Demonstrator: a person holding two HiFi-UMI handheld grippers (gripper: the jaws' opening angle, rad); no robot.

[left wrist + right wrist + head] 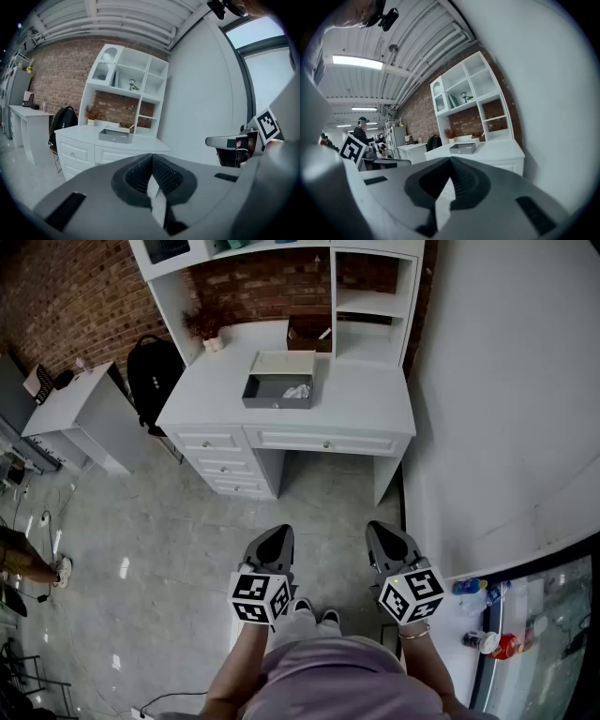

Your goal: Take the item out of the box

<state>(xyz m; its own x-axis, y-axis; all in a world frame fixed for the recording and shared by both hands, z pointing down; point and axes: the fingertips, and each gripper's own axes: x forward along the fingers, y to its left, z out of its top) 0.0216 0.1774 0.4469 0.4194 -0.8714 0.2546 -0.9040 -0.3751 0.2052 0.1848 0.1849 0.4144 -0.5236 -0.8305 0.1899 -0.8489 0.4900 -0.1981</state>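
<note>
A grey open box [278, 390] with its white lid raised stands on the white desk [366, 399]; a crumpled white item [297, 391] lies inside it at the right. The same box [115, 135] shows far ahead in the left gripper view, and the box [463, 148] shows small in the right gripper view. Both grippers are held low over the floor, well short of the desk. My left gripper [273, 542] is shut with nothing in it. My right gripper [383, 535] is shut and empty too.
A brown tray [309, 334] and a dried plant [208, 326] stand at the back of the desk under a shelf unit. A black backpack [153, 371] rests on a chair to the left, beside a second white desk [75, 409]. Bottles [487, 641] sit at lower right.
</note>
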